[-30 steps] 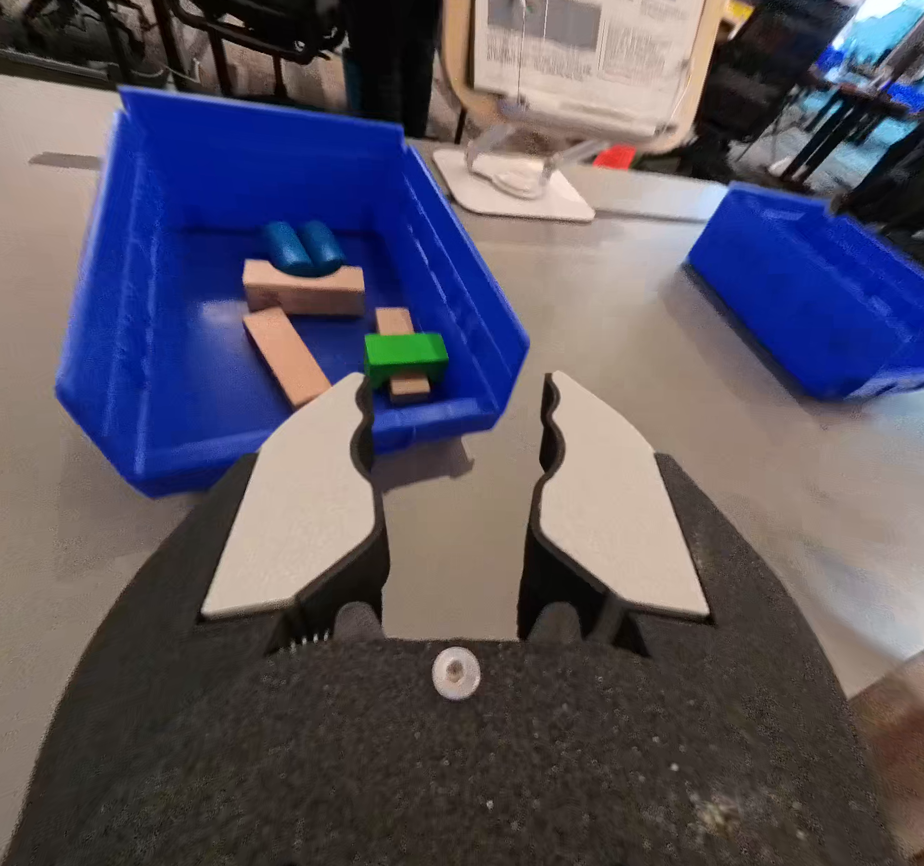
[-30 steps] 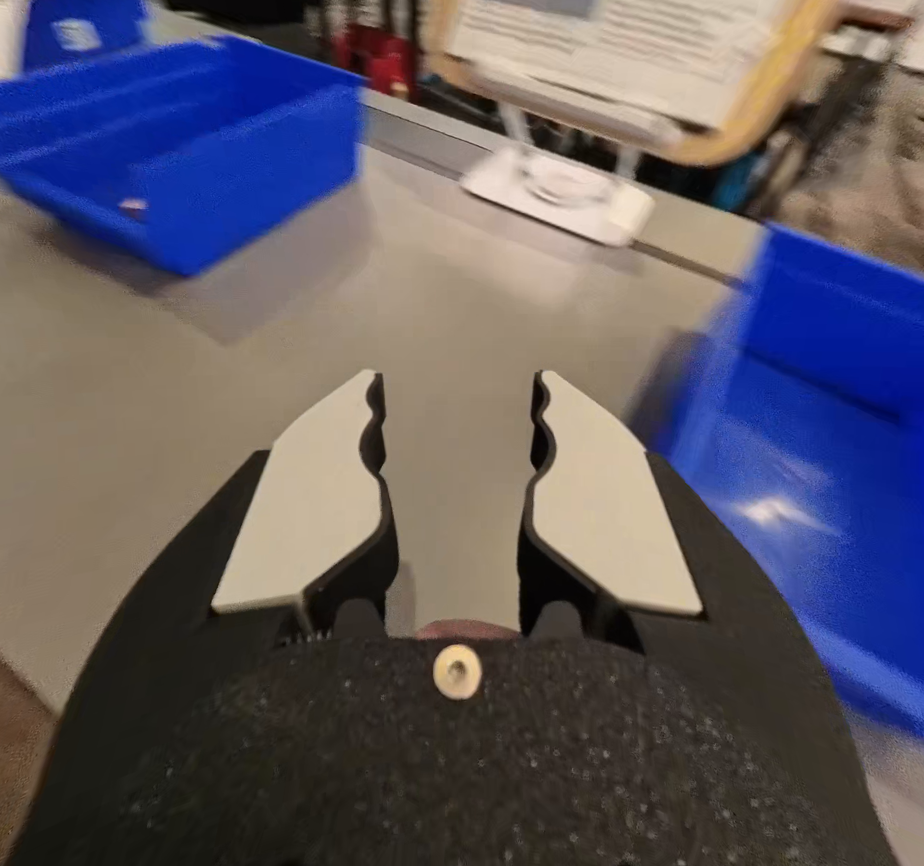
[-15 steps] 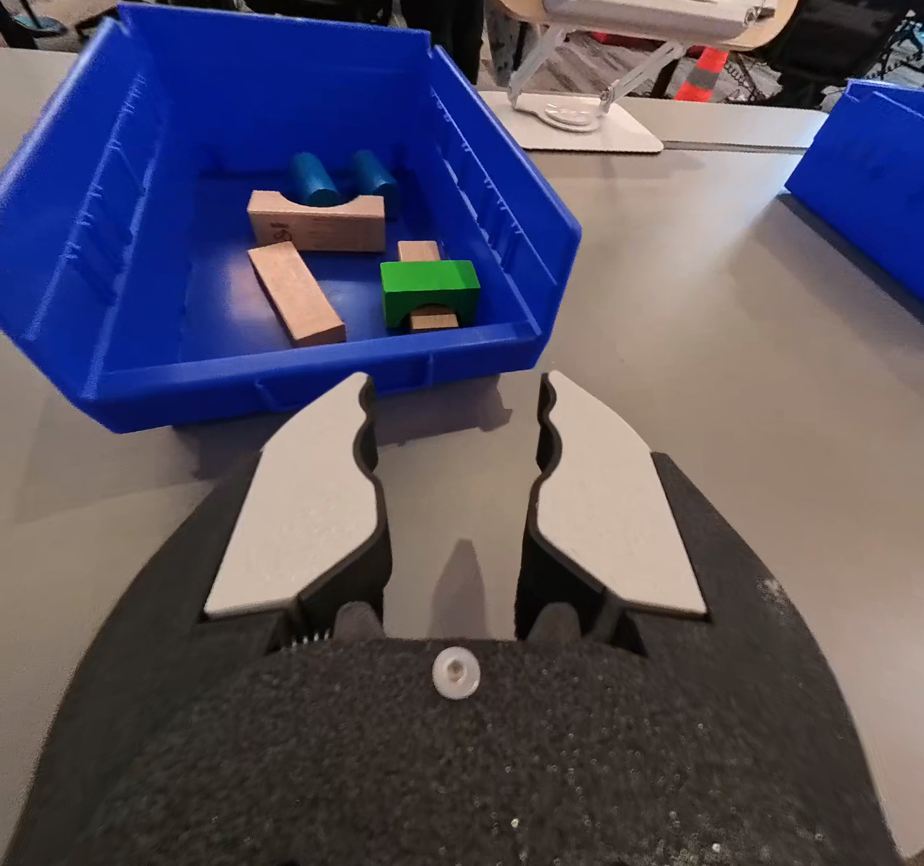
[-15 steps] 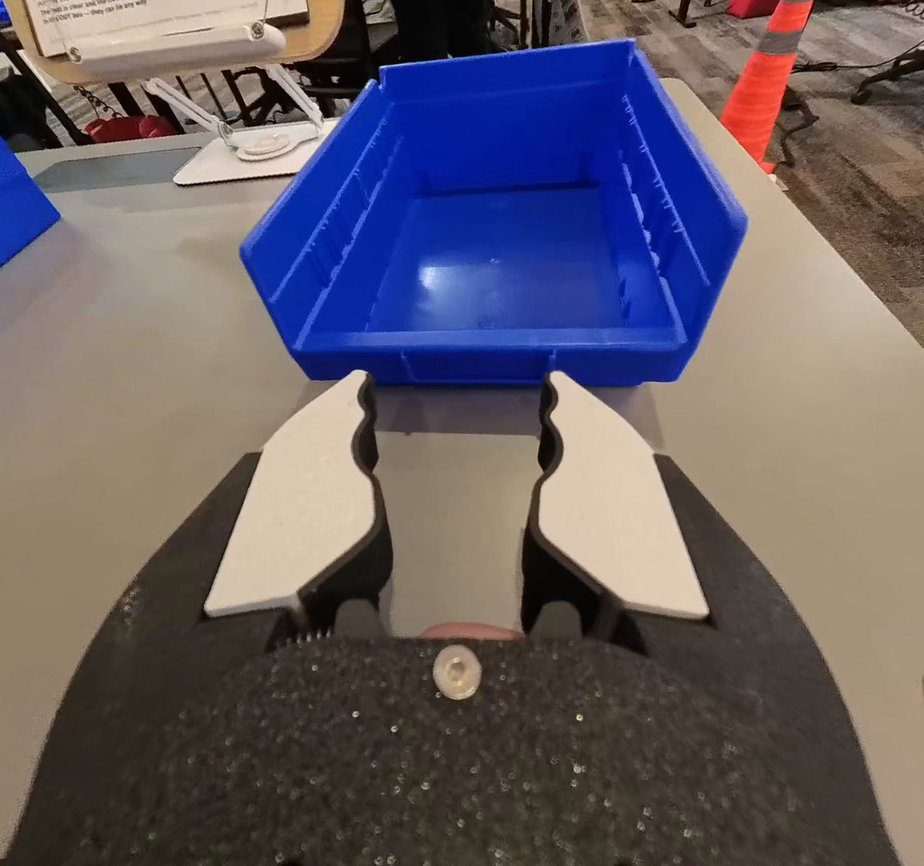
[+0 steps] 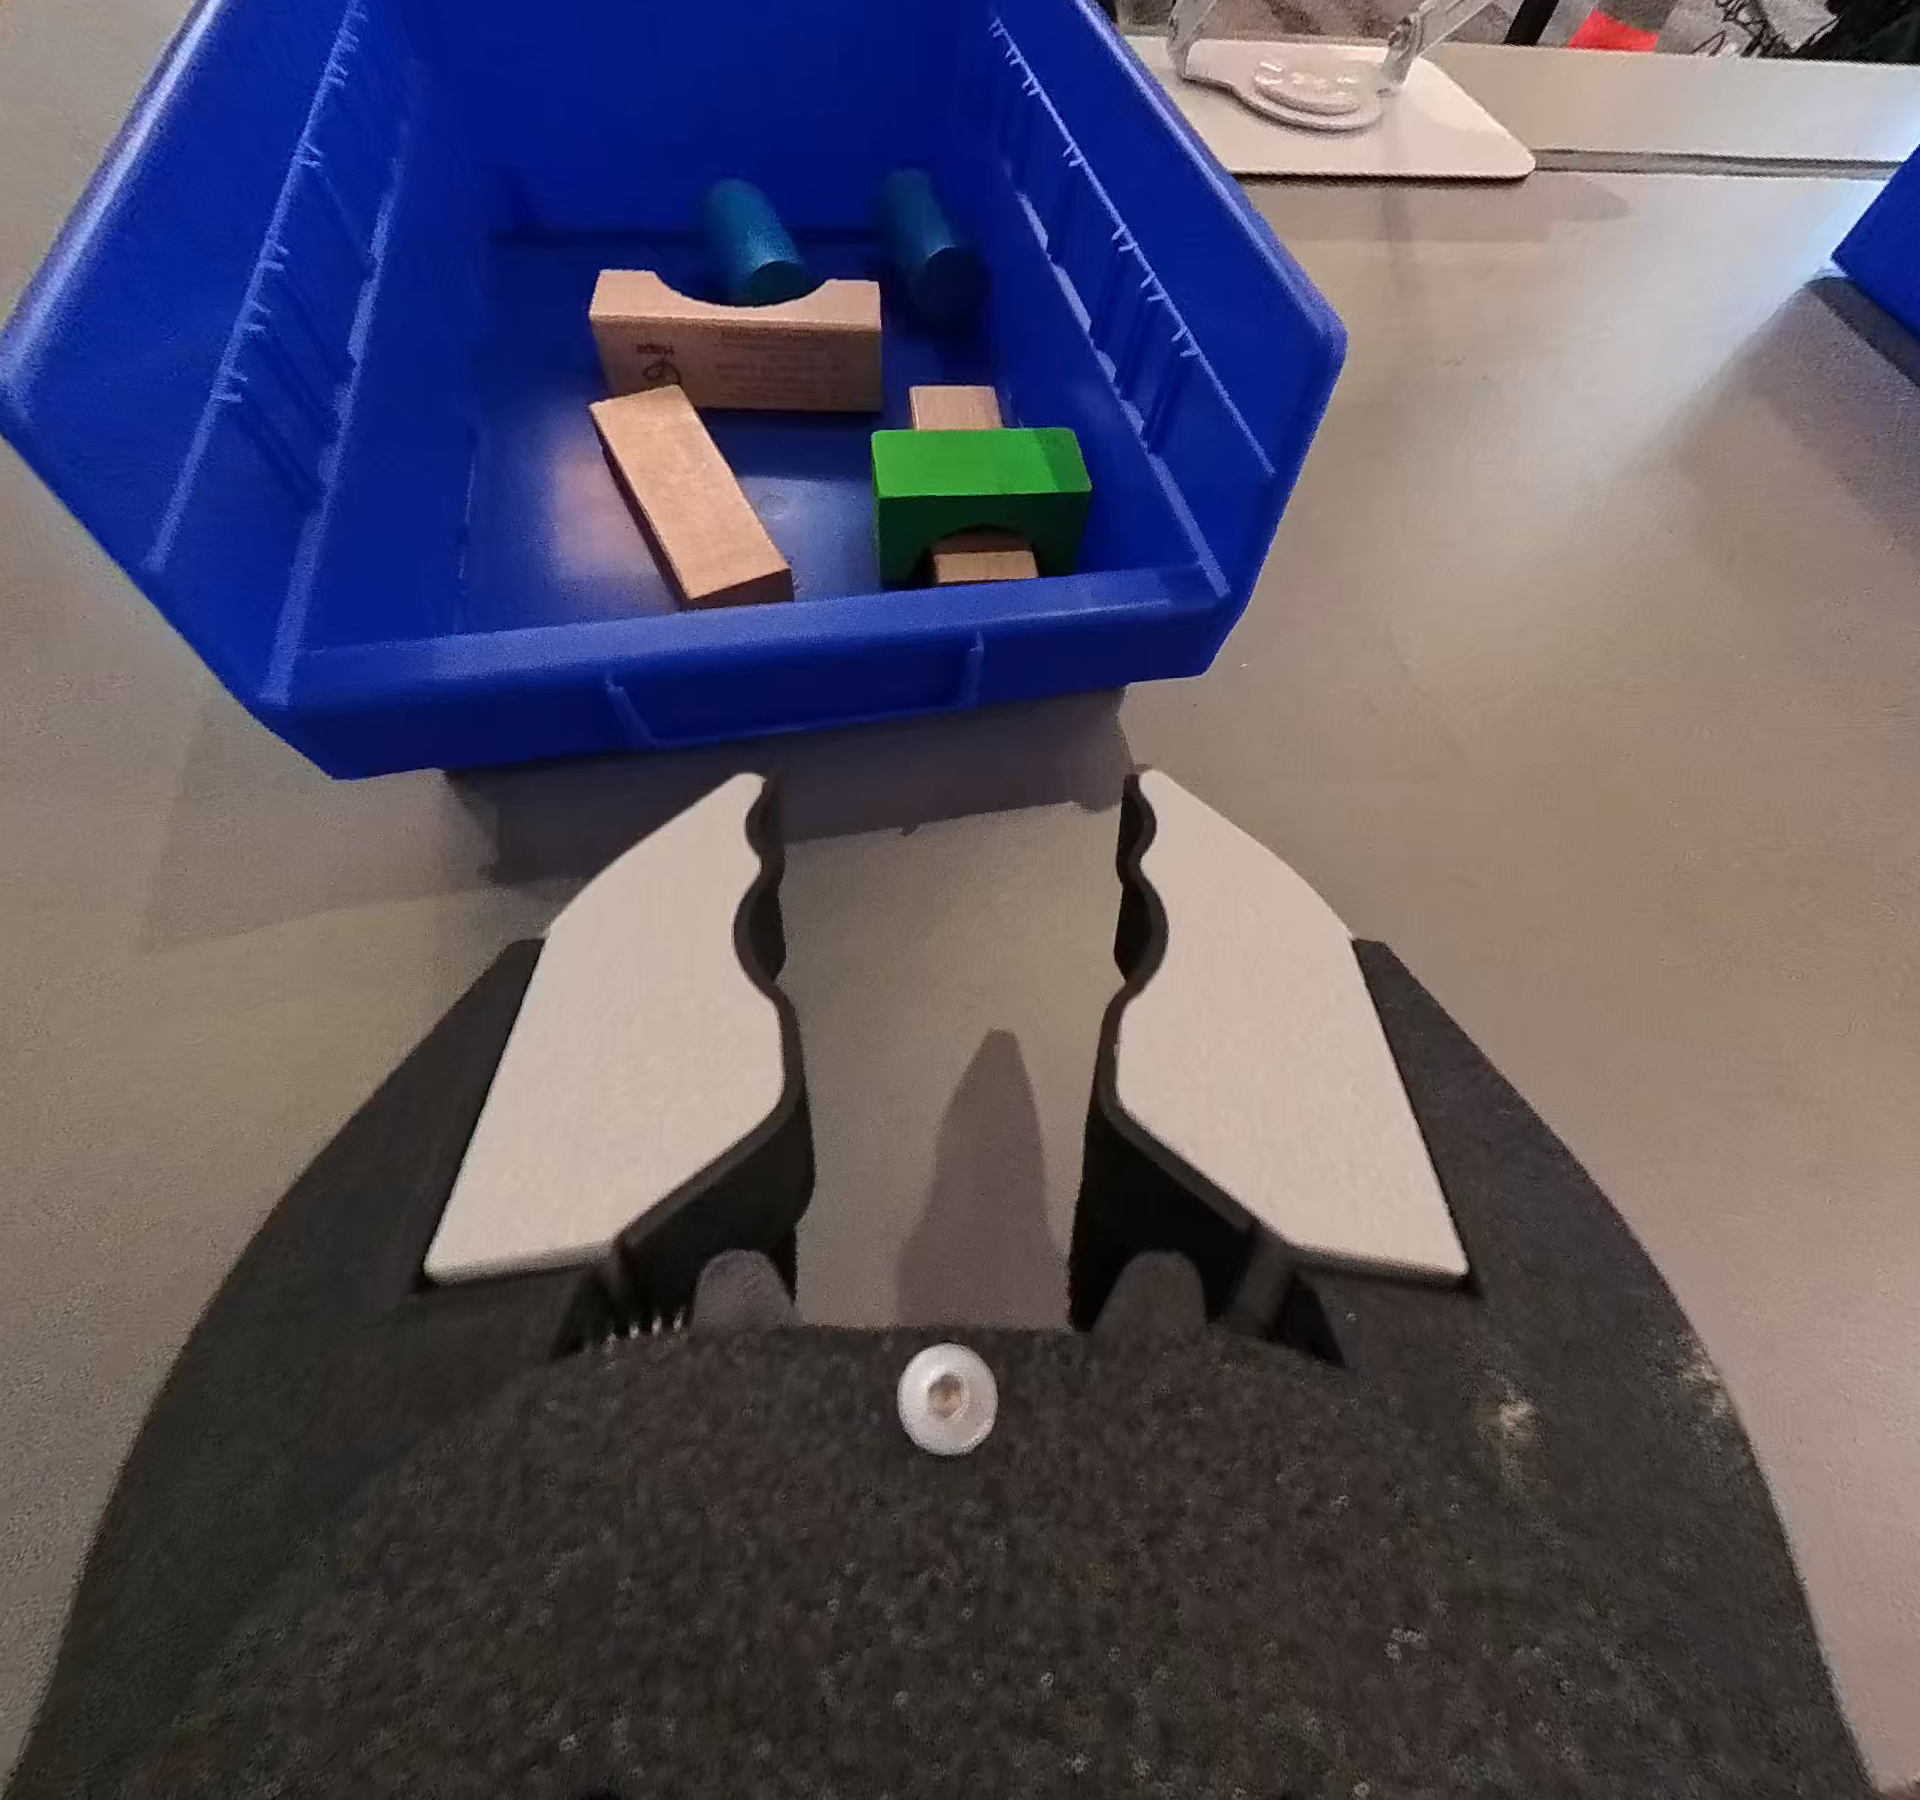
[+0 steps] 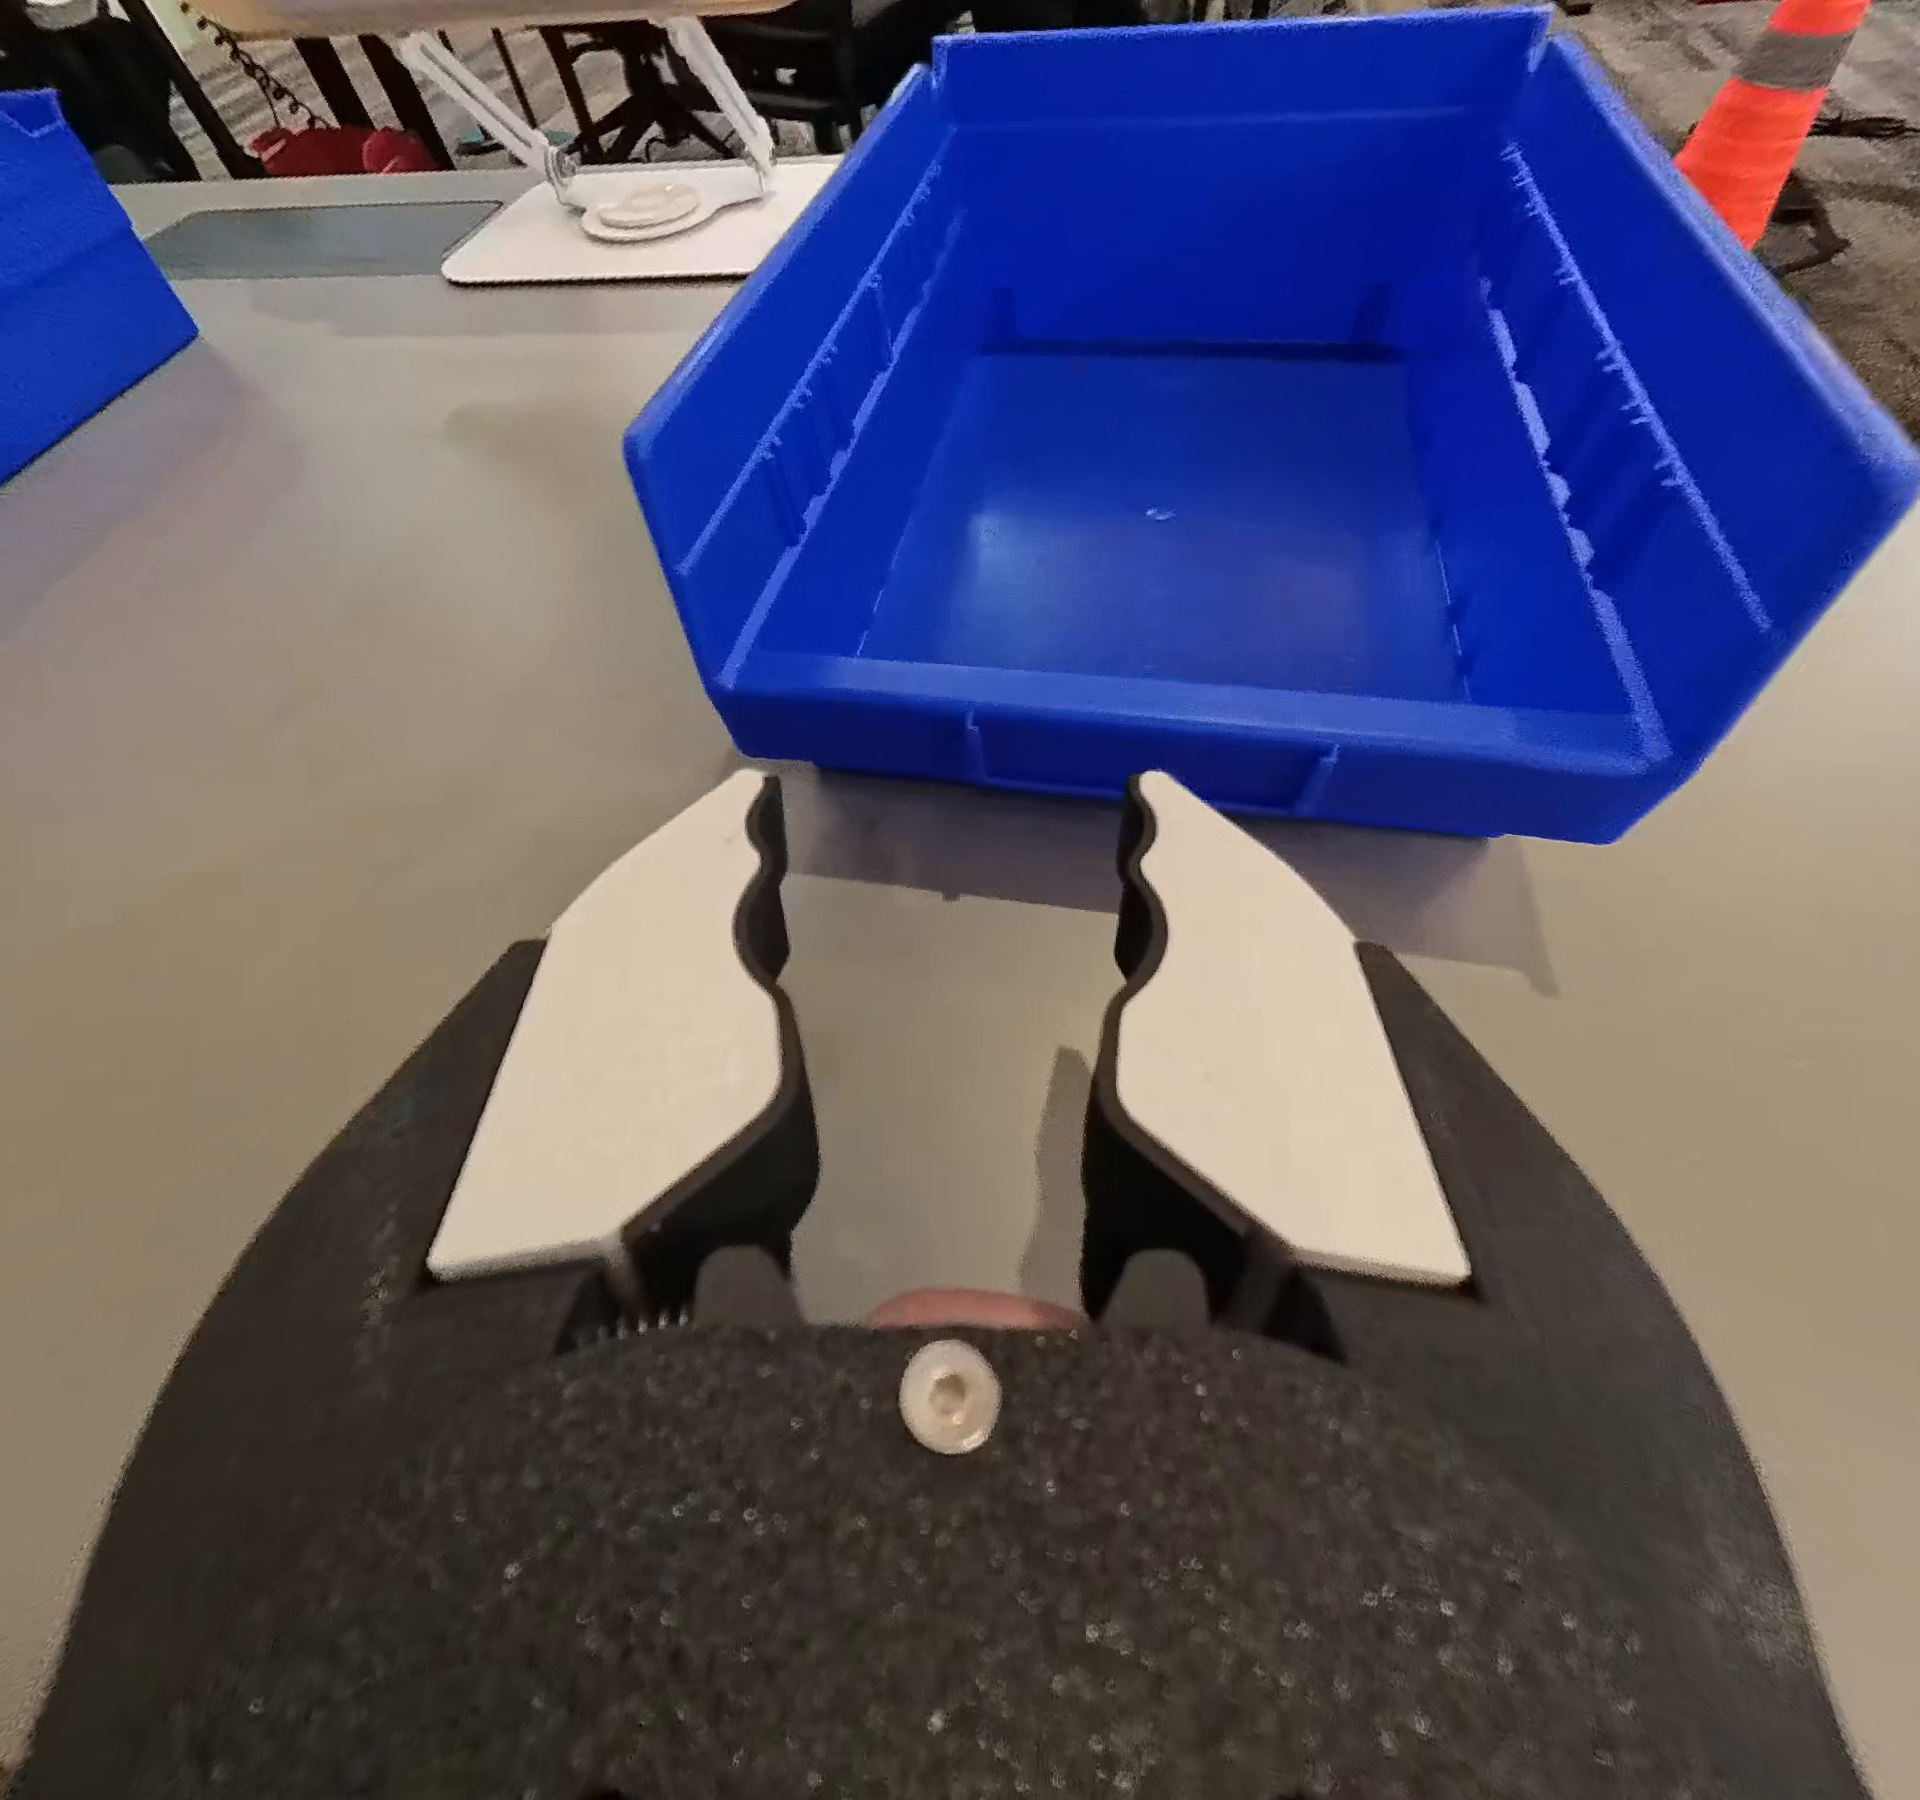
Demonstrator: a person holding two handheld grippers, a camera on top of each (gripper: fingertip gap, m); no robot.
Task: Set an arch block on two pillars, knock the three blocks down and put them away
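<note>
Over the last second both views have swung from blurred, sideways looks across the desk [image 5: 1558, 607] to square, closer looks at a bin each, which suggests the task is only at its opening: nothing is built yet and the first pick is still to come. The left gripper [image 5: 948, 794] now sits low in the frame with its jaws spread apart and empty, just short of the front wall of the filled blue bin [image 5: 727, 680] that has grown to fill the upper half of the left wrist view. Inside it, above the jaws, lie the blocks: a green arch block [image 5: 977, 493] at centre right straddling a small wooden block [image 5: 982, 568], a wooden plank block [image 5: 686, 503] to its left, a pale wooden arch block [image 5: 738, 358] behind, and two blue cylinders [image 5: 743, 238] at the back, likely the pillars. The right gripper [image 6: 948, 794] likewise has jaws apart holding nothing, just below the front lip of an empty blue bin [image 6: 1143, 711] in the upper right of its view. A white stand base [image 6: 623, 238] lies at the upper left.
</note>
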